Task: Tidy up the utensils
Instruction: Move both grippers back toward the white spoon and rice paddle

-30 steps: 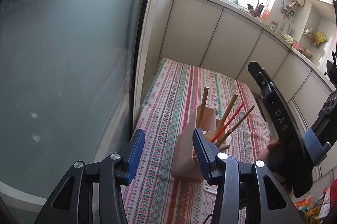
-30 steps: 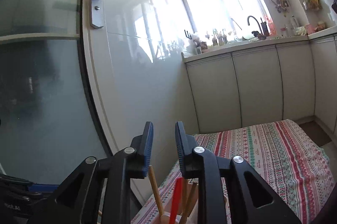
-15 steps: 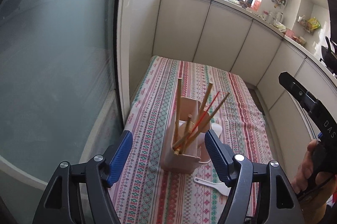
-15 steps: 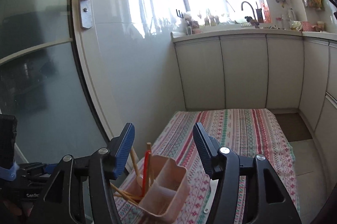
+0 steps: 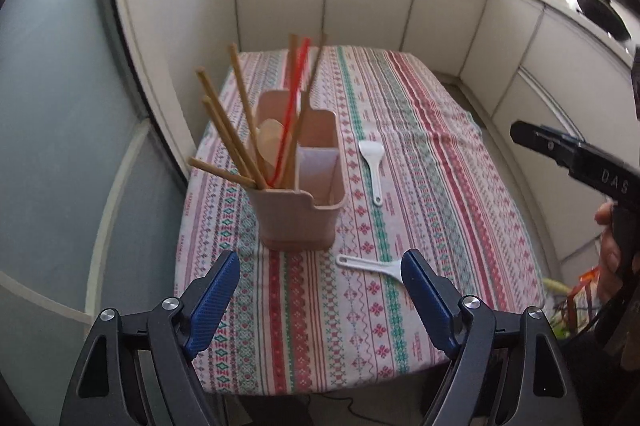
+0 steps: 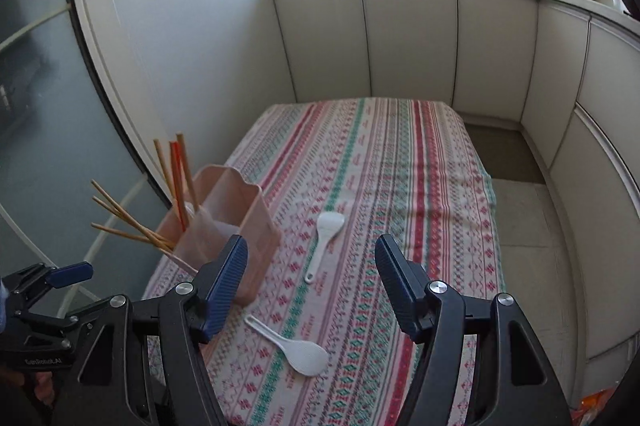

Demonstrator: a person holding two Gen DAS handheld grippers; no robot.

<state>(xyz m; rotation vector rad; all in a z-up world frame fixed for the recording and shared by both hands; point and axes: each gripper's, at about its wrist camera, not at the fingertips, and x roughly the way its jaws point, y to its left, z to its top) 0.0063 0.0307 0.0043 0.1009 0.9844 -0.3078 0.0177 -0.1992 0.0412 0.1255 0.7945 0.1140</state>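
Left wrist view: the left gripper (image 5: 320, 292) hangs above the near edge of the table (image 5: 460, 210), tilted down toward it, its blue-padded jaws wide apart with nothing between them. Ahead stands the pink utensil holder (image 5: 298, 194), upright on the striped tablecloth, divided into compartments. The left compartment holds several wooden chopsticks (image 5: 218, 124) leaning outward, one red chopstick (image 5: 294, 98) and a pale spoon-like piece that cannot be identified; the right compartment appears unfilled. One white rice paddle (image 5: 372, 162) lies flat just right of the holder, handle toward the camera. A second white paddle (image 5: 366, 263) lies just in front of the holder, partly hidden by the right fingertip (image 5: 424, 290). At the right edge the right gripper (image 5: 560, 150) is seen side-on, held by a hand (image 5: 610, 246) beside the table; whether its jaws are apart cannot be told here. Right wrist view: the right gripper (image 6: 310, 276) is held above the table, pitched downward, jaws spread wide and clasping nothing. The utensil holder (image 6: 236, 222) sits left of centre. The far paddle (image 6: 326, 236) lies between the fingers in this view; the near paddle (image 6: 294, 348) lies below them, blade to the right. The left gripper (image 6: 60, 276) shows at the lower left
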